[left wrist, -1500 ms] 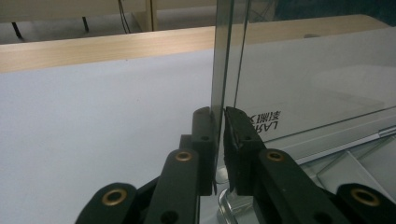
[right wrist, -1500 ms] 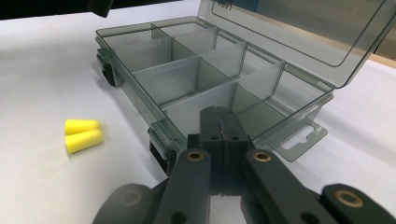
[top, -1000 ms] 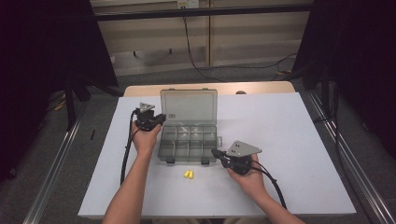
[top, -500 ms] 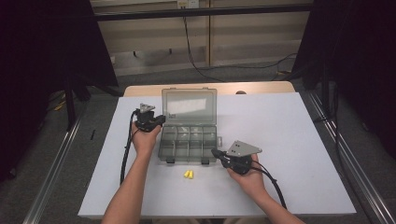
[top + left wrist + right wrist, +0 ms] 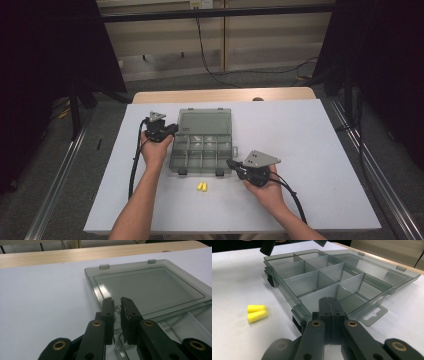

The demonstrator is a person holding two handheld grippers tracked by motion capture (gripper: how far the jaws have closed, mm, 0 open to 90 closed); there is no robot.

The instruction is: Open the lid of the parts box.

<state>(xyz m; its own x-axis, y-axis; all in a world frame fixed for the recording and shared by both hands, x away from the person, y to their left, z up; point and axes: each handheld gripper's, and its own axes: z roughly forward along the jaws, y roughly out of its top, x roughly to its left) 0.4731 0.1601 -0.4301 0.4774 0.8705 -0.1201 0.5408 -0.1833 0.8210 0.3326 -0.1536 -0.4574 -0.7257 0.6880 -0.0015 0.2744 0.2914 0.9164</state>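
An open smoky-grey divider box (image 5: pixel 174 159) lies mid-table, its compartments (image 5: pixel 297 281) bare and its lid (image 5: pixel 202 120) folded flat behind. My left gripper (image 5: pixel 174 129) sits at the box's left side by the hinge line. Its jaws (image 5: pixel 117 301) are closed to a thin slit over the near corner of the lid (image 5: pixel 150 285), whose clear rim looks pinched between them. My right gripper (image 5: pixel 230 163) rests at the box's front right corner, shut with nothing in it (image 5: pixel 330 300). Two yellow earplugs (image 5: pixel 202 186) lie side by side in front of the box (image 5: pixel 257 312).
The white table top (image 5: pixel 310 145) stretches bare to the right of the box. A wooden strip (image 5: pixel 225 95) runs along its far edge. A cable (image 5: pixel 134 165) trails back from the left gripper along the forearm.
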